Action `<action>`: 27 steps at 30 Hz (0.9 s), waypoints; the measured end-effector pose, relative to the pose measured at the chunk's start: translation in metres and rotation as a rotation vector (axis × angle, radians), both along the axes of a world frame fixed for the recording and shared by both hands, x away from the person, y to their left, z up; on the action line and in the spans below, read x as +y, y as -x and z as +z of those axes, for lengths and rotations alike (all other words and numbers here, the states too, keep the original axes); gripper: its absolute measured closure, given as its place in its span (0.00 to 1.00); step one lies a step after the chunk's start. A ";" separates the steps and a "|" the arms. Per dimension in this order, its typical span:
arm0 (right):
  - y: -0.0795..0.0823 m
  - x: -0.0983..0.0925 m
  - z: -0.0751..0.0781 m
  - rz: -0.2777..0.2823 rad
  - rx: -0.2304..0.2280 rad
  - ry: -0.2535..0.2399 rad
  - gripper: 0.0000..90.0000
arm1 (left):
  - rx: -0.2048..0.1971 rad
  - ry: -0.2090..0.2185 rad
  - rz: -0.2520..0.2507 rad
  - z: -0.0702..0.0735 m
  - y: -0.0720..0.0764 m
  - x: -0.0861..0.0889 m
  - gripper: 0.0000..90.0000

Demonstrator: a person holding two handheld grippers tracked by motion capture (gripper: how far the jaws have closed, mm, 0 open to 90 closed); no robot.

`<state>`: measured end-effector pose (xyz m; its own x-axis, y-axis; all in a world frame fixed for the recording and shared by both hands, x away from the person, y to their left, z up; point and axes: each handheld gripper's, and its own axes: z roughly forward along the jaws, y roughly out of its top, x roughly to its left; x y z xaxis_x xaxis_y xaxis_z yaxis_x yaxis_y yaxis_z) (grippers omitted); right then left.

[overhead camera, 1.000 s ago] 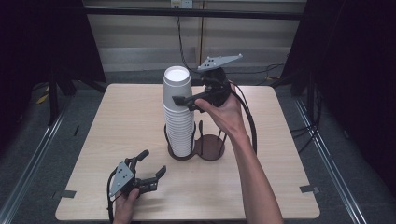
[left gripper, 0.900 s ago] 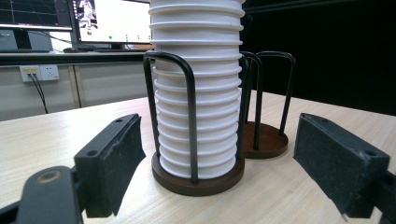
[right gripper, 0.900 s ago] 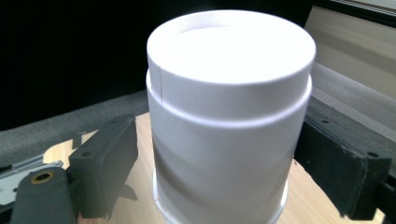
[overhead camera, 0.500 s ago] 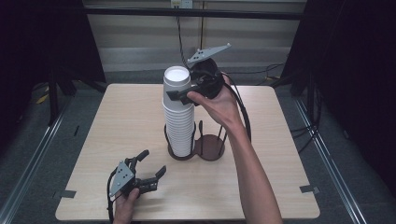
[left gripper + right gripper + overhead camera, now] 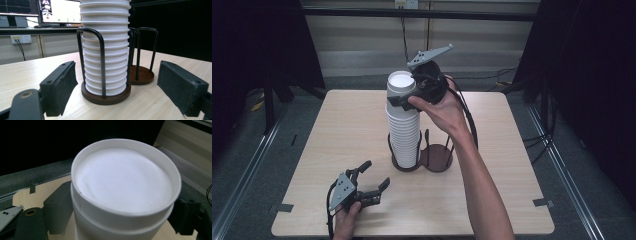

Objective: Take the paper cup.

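Jaws on the right gripper have just been closing and are now sitting on either side of the top cup of the stack of white paper cups. In the right gripper view the black pads are flanking the cup wall just under its upturned base; the left pad is looking tight against the wall, the right pad is partly hidden behind the cup, so can't confirm firm contact on both sides. The right hand is holding that gripper level at the head of the stack, grey three-cornered plate pointing up and away.

The cups are sitting upside down, nested, in the left bay of a dark two-bay wire cup holder near the middle of the wooden table. The right bay is showing its bare brown base.

The left gripper is resting low at the near-left part of the table, well apart from the holder, held by the left hand. Its jaws are standing apart with nothing between them; in the left gripper view they are framing the stack and the holder's wire loops farther off.
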<state>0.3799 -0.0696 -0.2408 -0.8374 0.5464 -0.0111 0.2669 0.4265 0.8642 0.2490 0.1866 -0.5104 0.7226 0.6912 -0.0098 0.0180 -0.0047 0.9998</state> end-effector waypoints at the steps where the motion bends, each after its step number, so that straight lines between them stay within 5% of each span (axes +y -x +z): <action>1: 0.000 0.000 0.001 0.000 0.005 0.006 0.21 | 0.000 0.000 0.000 0.000 0.000 0.000 0.17; 27: -0.001 0.001 0.007 0.001 0.014 0.011 0.23 | -0.001 0.001 -0.001 0.000 0.000 0.000 0.17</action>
